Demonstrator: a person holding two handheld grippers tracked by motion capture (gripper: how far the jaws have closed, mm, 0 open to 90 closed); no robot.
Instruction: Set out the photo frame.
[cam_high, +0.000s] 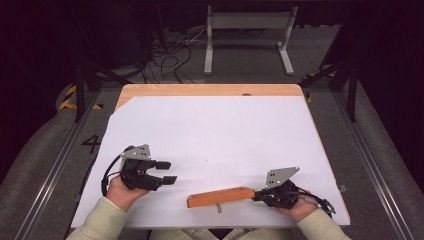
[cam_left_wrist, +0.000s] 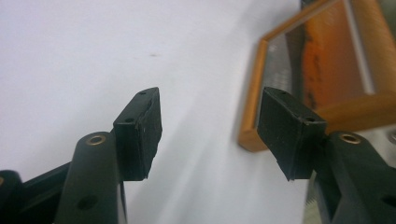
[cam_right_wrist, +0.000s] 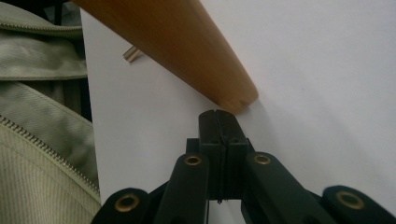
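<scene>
Wooden block (cam_high: 221, 197) on the white sheet (cam_high: 215, 130) covering the table, near the front edge, right of centre; its long axis runs roughly along that edge. The right gripper (cam_high: 260, 196) is the nearer, its fingers pressed together with nothing between them, tips at the block's right end. The left gripper (cam_high: 167, 172) points at the block from the front-left, fingers (cam_left_wrist: 140, 133) parted and empty. A small peg (cam_high: 218, 206) lies beside the block; nothing obstructs either approach.

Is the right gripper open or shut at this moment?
Shut. In the right gripper view, the right gripper has its two fingers pressed flat together with nothing between them, beside the end of the wooden block.
</scene>
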